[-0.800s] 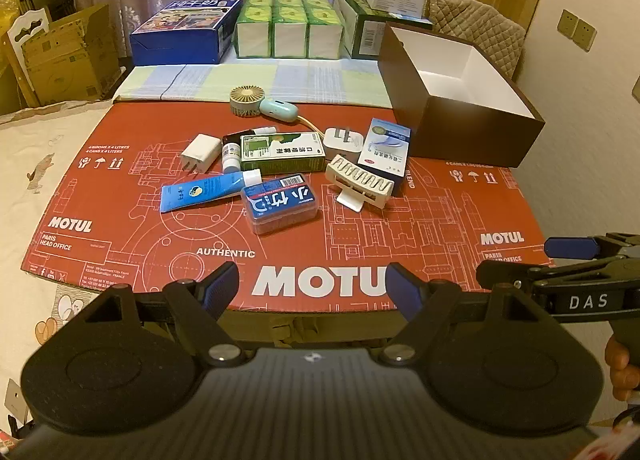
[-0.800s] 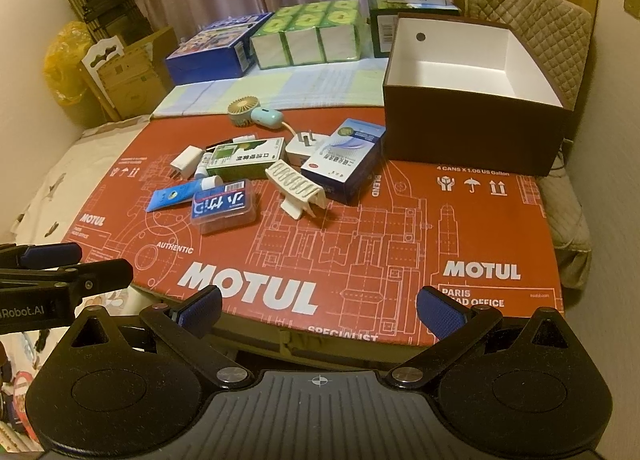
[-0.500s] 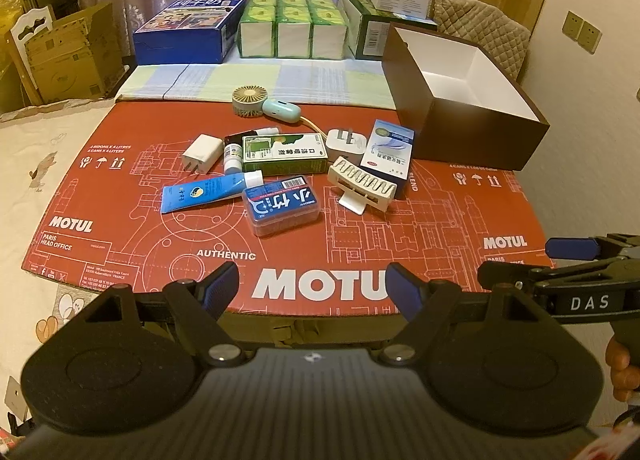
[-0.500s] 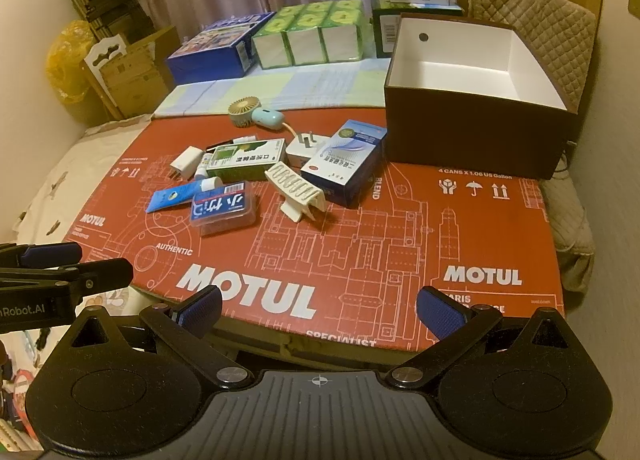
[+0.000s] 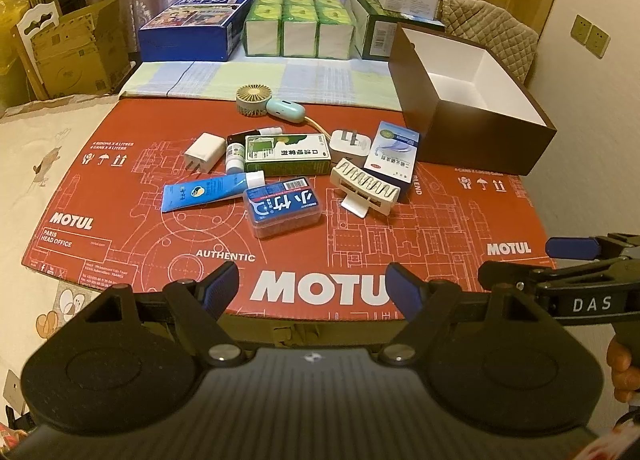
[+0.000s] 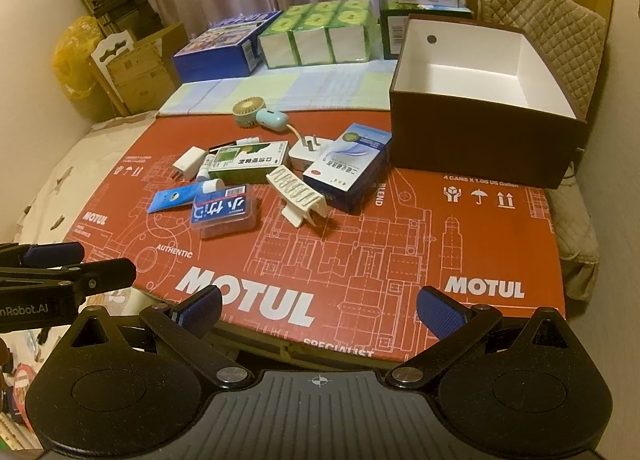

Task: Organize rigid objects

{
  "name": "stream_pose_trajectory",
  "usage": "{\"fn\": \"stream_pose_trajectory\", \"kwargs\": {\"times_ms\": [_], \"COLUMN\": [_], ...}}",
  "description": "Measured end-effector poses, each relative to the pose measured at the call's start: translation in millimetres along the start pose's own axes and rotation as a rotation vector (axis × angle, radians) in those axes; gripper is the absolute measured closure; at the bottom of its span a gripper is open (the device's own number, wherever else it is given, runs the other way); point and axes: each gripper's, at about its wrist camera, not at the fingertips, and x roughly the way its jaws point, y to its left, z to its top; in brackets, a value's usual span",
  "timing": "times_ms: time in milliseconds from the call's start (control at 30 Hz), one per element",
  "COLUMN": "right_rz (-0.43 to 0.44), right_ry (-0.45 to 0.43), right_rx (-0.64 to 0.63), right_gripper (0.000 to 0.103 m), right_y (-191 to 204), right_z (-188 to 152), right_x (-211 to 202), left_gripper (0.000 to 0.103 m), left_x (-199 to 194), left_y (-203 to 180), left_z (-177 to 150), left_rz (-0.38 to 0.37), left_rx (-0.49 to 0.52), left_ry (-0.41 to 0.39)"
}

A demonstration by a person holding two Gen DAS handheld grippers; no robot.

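A cluster of small items lies mid-board: a clear blue-labelled case (image 5: 283,205) (image 6: 224,212), a blue tube (image 5: 208,193), a green carton (image 5: 287,154) (image 6: 250,160), a white clip (image 5: 364,191) (image 6: 298,196), a blue-white box (image 5: 394,156) (image 6: 348,166), white chargers (image 5: 205,153) and a small fan (image 5: 250,101). An empty brown box (image 5: 480,136) (image 6: 476,140) stands at the right. My left gripper (image 5: 314,286) and right gripper (image 6: 318,306) are open and empty, at the near edge of the board, well short of the items.
The red MOTUL cardboard (image 5: 120,196) covers the surface. Behind it are a blue box (image 5: 192,30), green tissue packs (image 5: 298,26) and cartons. Cardboard boxes (image 5: 72,48) stand at the left, a quilted chair (image 6: 560,20) at the right.
Both grippers have crept slightly forward toward the board, so the items look a little nearer. Nothing on the board has moved.
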Motion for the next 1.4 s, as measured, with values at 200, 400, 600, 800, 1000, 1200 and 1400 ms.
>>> {"fn": "stream_pose_trajectory", "kwargs": {"times_ms": [200, 400, 600, 800, 1000, 1200, 1400], "right_rz": [0.017, 0.036, 0.066, 0.094, 0.117, 0.151, 0.180], "right_ry": [0.009, 0.012, 0.020, 0.026, 0.025, 0.016, 0.022], "right_rx": [-0.011, -0.026, -0.048, -0.073, -0.083, -0.074, -0.068], "right_gripper": [0.002, 0.002, 0.002, 0.002, 0.002, 0.002, 0.002], "right_y": [-4, -8, -12, -16, -25, -39, -47], "right_z": [3, 5, 6, 7, 6, 5, 2], "right_x": [2, 5, 7, 9, 8, 9, 18], "left_gripper": [0.025, 0.025, 0.025, 0.025, 0.025, 0.025, 0.025], "left_x": [3, 3, 2, 1, 2, 6, 15], "left_y": [-3, -8, -12, -15, -21, -25, -18], "left_z": [1, 1, -2, -7, -10, -18, -24], "left_rz": [0.014, 0.036, 0.064, 0.094, 0.113, 0.126, 0.132], "left_rx": [-0.009, -0.021, -0.045, -0.076, -0.093, -0.112, -0.104], "left_ry": [0.007, 0.008, 0.008, 0.010, 0.013, 0.024, 0.033]}}
